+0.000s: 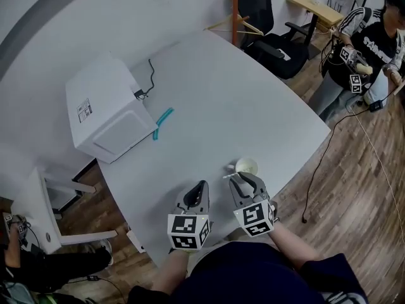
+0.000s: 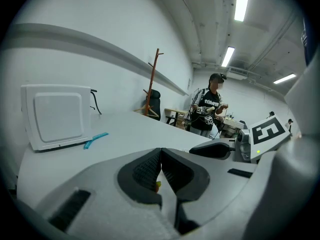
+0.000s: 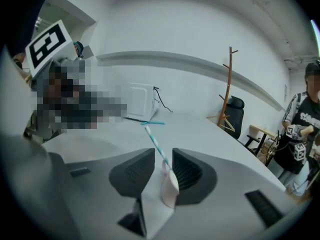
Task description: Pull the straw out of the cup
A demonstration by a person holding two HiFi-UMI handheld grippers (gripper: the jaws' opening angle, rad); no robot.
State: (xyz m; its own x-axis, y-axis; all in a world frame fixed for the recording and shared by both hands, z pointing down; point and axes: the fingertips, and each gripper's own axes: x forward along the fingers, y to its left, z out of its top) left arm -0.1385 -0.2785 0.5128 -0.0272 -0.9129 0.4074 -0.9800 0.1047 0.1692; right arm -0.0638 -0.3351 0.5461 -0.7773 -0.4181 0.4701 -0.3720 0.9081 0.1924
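Right gripper (image 3: 163, 156) jaws sit narrowly apart around straw (image 3: 154, 140) and cup (image 3: 170, 189), whose shape I can't make out; left gripper (image 2: 161, 154) pinched closed; white table (image 1: 253, 106).

Straw (image 3: 156, 144): teal-and-white spiral stripes. Cup (image 3: 169, 186): plain white. Table (image 1: 240, 106): uniform white. Left gripper (image 1: 202, 185), right gripper (image 1: 247, 178): grey bodies; pads (image 3: 134, 173) black, ribbed. Marker cubes (image 1: 187, 230): white, black square patterns. Box appliance (image 1: 104, 109): white; cable (image 1: 150, 75) black. Strip (image 1: 162, 120): teal. Floor (image 1: 361, 189): brown wood planks. Chair (image 1: 269, 24): black.
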